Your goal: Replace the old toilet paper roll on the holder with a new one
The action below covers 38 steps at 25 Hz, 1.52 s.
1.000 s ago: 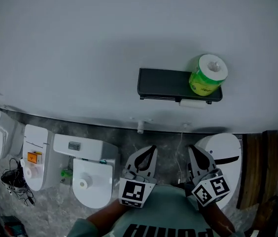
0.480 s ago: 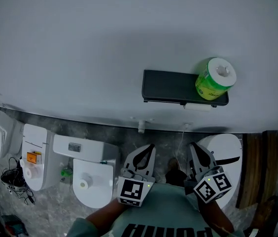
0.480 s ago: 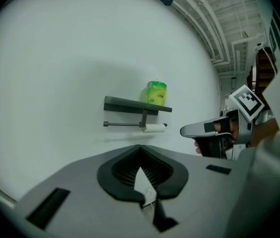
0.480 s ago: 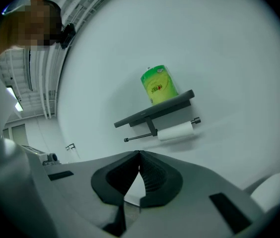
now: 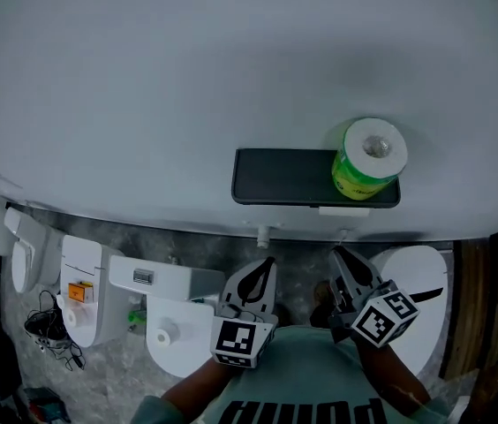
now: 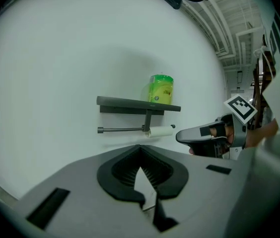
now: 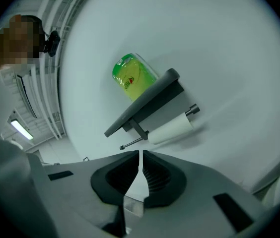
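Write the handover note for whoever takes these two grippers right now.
Left gripper: shut, empty, held low in front of the wall.
Right gripper: shut, empty, beside the left one.
New roll: in green wrap, standing on the right end of the black shelf.
Old roll: thin, on the bar under the shelf.
Done: nothing yet; neither roll is touched.
Left: take the old roll off the bar, then fit the new roll in its place.
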Motion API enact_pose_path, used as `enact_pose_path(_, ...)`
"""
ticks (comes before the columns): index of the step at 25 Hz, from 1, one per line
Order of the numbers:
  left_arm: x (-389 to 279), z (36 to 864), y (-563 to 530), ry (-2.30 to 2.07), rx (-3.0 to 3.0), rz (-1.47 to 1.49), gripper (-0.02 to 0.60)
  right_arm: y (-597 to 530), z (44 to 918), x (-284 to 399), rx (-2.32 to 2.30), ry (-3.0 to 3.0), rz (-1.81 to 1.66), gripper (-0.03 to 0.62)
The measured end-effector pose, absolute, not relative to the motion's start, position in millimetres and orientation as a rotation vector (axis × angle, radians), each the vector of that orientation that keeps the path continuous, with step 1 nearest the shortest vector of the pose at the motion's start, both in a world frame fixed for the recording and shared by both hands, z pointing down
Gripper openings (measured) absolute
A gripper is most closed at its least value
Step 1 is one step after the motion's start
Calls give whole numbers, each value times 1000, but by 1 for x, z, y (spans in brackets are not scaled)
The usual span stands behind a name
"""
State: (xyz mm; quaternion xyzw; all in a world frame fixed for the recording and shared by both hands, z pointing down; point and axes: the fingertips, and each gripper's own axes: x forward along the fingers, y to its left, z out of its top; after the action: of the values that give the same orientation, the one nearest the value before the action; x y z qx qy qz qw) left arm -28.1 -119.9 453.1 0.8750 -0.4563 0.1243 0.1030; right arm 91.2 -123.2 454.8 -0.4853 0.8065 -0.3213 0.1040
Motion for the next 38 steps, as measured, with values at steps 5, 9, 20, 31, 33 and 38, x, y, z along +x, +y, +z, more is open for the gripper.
enact_pose_path(5, -16, 455, -134, -1389, 2556, 395, 4, -141, 457, 102, -1333, 2351, -1013, 40)
enact_pose_path(9, -9, 456, -139, -1407, 2548, 428, 4, -154, 459, 111, -1232, 2265, -1107, 101)
enact_pose_path(20, -3, 452, -153, -1469, 2540, 479, 3, -188, 463, 133, -950, 1901, -1334, 198)
enact_pose_path(31, -4, 453, -167, -1477, 2535, 481, 5, -207, 467, 138, -929, 1824, -1374, 198)
enact_pose_path(33, -4, 453, -169, -1477, 2535, 481, 5, -210, 467, 138, -929, 1815, -1377, 198)
enact_pose_path(38, -5, 453, -172, -1480, 2535, 475, 5, -215, 468, 138, -919, 1782, -1387, 198)
